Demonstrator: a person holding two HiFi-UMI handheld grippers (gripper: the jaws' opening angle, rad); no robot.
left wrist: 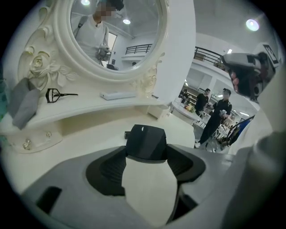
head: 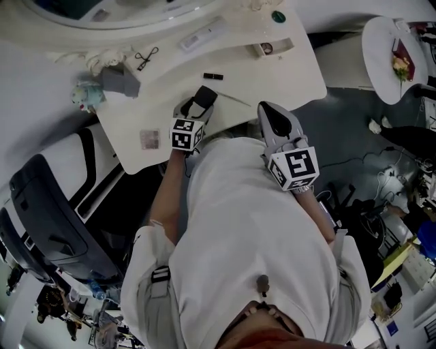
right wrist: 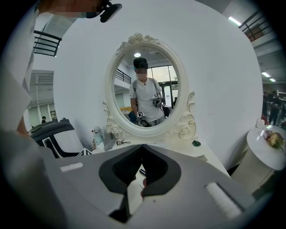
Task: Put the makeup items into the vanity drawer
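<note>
My left gripper (head: 201, 102) hangs over the front of the white vanity top (head: 286, 75), shut on a black case (left wrist: 146, 139) that spans the gap between its pads. A black lipstick tube (head: 212, 76) lies on the top just beyond it. My right gripper (head: 268, 110) is beside it on the right, its jaws shut and nothing held (right wrist: 142, 147). On the raised shelf lie an eyelash curler (head: 145, 58), a long white item (head: 202, 35) and a small green round item (head: 278, 16). A small drawer with knobs (left wrist: 33, 141) sits under the shelf's left end, closed.
A grey pouch (head: 121, 80) and a small toy figure (head: 87, 94) sit at the vanity's left end. The oval mirror (left wrist: 116, 27) rises behind the shelf. A dark chair (head: 48, 218) stands to the left, a round white side table (head: 388, 54) to the right.
</note>
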